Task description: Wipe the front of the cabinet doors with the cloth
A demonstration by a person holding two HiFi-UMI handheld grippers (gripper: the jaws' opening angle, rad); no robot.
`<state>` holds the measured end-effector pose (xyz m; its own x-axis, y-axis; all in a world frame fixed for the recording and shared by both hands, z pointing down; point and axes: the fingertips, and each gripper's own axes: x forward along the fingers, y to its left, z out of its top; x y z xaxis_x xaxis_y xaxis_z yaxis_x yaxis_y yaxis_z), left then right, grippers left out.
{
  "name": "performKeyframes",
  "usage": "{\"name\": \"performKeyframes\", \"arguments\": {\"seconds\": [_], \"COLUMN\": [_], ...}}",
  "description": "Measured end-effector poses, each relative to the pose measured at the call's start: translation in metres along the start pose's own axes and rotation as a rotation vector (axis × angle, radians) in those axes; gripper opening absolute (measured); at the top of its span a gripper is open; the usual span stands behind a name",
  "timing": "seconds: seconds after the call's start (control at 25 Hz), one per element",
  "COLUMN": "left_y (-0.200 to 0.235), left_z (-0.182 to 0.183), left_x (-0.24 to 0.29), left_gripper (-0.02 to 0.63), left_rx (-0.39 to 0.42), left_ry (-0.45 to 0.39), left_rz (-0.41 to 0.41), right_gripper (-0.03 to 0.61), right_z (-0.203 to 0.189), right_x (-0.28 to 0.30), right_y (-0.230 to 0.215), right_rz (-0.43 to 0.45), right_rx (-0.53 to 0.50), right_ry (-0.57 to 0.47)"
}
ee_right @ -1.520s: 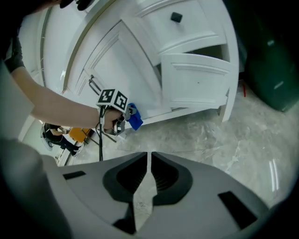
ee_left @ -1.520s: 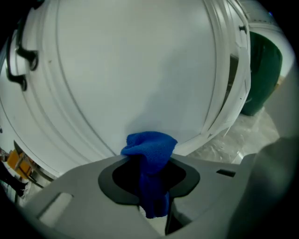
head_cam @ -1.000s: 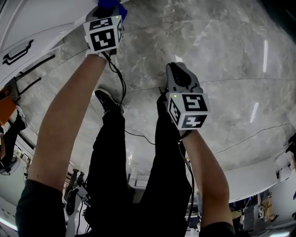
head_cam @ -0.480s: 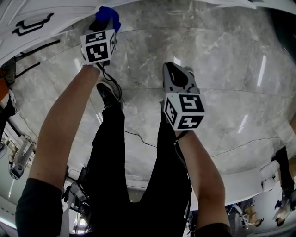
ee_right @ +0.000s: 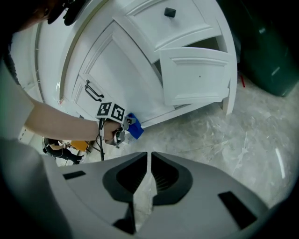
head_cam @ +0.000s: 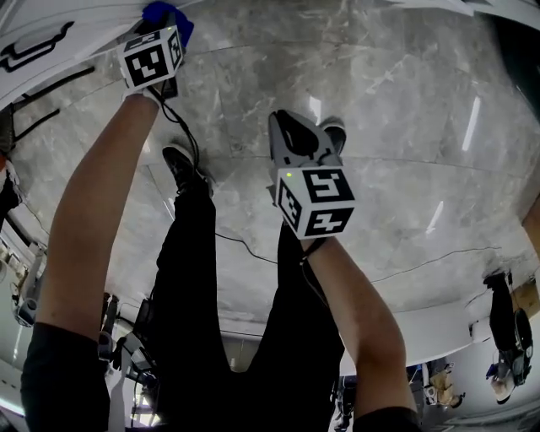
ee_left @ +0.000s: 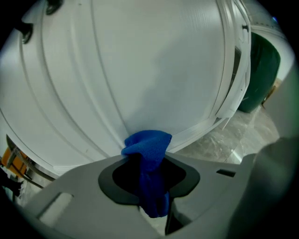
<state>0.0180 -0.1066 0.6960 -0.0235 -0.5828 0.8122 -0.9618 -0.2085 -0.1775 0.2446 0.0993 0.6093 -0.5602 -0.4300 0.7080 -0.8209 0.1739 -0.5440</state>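
Observation:
A blue cloth (ee_left: pixel 147 148) is pinched in my left gripper (ee_left: pixel 148 164), its bunched end pressed against the bottom rail of the white cabinet door (ee_left: pixel 140 70). In the head view the left gripper (head_cam: pixel 160 27) is stretched out to the top left with the cloth (head_cam: pixel 162 13) at the cabinet (head_cam: pixel 51 25). From the right gripper view I see the cloth (ee_right: pixel 134 126) at the foot of the door (ee_right: pixel 117 79) with the black handle (ee_right: pixel 93 91). My right gripper (ee_right: pixel 149 156) is shut on nothing, held over the marble floor (head_cam: pixel 405 126), away from the cabinet.
A second cabinet door (ee_right: pixel 196 74) stands ajar to the right, under a drawer with a black knob (ee_right: pixel 170 12). A dark green bin (ee_right: pixel 273 51) stands right of the cabinet. The person's legs and shoes (head_cam: pixel 181 164) are on the floor below the grippers, with a thin cable (head_cam: pixel 245 246).
My left gripper has slid the cloth leftward along the foot of the cabinet. The right gripper has drifted slightly left and stays shut.

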Motion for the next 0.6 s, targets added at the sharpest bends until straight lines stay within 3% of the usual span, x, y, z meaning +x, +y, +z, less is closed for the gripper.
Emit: {"name": "performKeyframes", "arguments": {"seconds": [0.28, 0.4, 0.6], "left_y": [-0.06, -0.103, -0.166], "left_z": [0.019, 0.029, 0.053], "left_x": [0.011, 0.015, 0.004], "left_gripper": [0.107, 0.107, 0.107], "left_rx": [-0.029, 0.044, 0.076], "left_ry": [0.048, 0.021, -0.05], "left_rz": [0.0, -0.069, -0.201], "right_gripper": [0.029, 0.029, 0.029], "right_z": [-0.003, 0.0, -0.01], "right_x": [-0.033, -0.044, -0.055], "right_y": [-0.074, -0.093, -0.112], "right_rz": [-0.123, -0.141, -0.144], "right_rx": [0.147, 0.159, 0.132], "right_ry": [-0.032, -0.054, -0.035]}}
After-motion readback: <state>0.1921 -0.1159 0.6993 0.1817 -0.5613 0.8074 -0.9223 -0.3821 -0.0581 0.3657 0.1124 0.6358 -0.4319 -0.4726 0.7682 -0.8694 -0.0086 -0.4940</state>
